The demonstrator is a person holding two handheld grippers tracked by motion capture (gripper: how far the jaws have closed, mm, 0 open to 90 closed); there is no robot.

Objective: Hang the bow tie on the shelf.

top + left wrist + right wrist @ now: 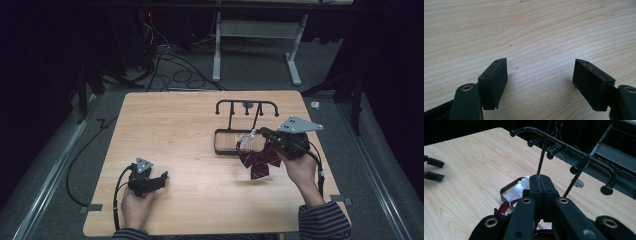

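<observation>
A maroon bow tie [258,160] with a white strap [247,138] hangs just above the table, in front of a black hook rack [246,103]. My right gripper [262,132] is shut on the strap end; in the right gripper view its jaws [541,182] are pressed together, the white strap [517,188] and maroon cloth [504,208] showing to their left. The rack's hooked bar [564,145] rises right behind them. My left gripper [162,178] rests open on the table at the front left, with bare wood between its jaws [541,72].
The rack stands on a black rectangular base frame [224,148] at the table's middle right. The wooden table [170,130] stretches wide between the two hands. Cables and a desk frame [257,35] lie on the floor beyond the far edge.
</observation>
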